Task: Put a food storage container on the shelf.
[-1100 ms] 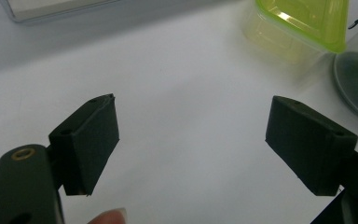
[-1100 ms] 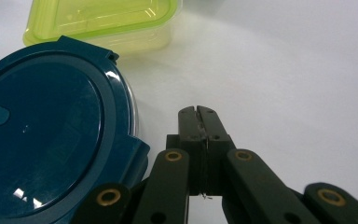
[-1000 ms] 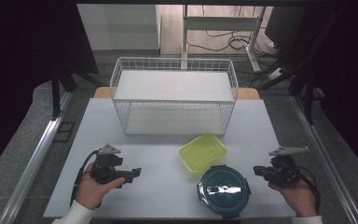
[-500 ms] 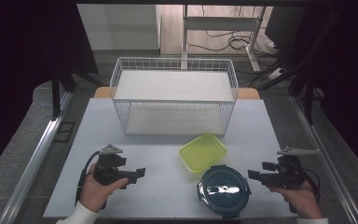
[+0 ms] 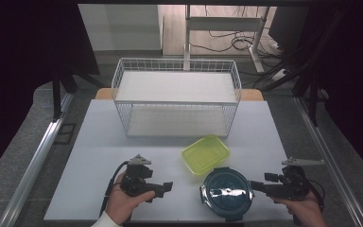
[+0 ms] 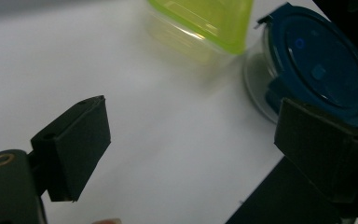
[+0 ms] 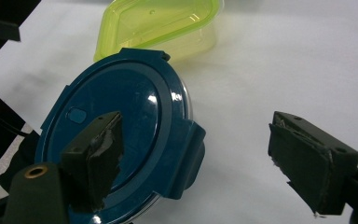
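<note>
A round container with a dark blue clip lid (image 5: pixel 227 193) (image 6: pixel 319 70) (image 7: pixel 121 135) sits near the table's front edge. Just behind it lies a yellow-green rectangular container (image 5: pixel 205 153) (image 6: pixel 205 21) (image 7: pixel 161 25) with its lid on. My right gripper (image 5: pixel 261 183) (image 7: pixel 198 161) is open, pointing left, with its jaws close to the right side of the blue lid. My left gripper (image 5: pixel 165 188) (image 6: pixel 191 144) is open over bare table to the left of the blue container, holding nothing.
A white wire basket rack (image 5: pixel 177 101) with a shelf stands at the back of the white table (image 5: pixel 99 151). Dark curtains flank both sides. A desk frame and cables lie on the floor beyond the table.
My right gripper has moved left toward the blue-lidded container. The left gripper has shifted slightly right and forward. Both containers stay put.
</note>
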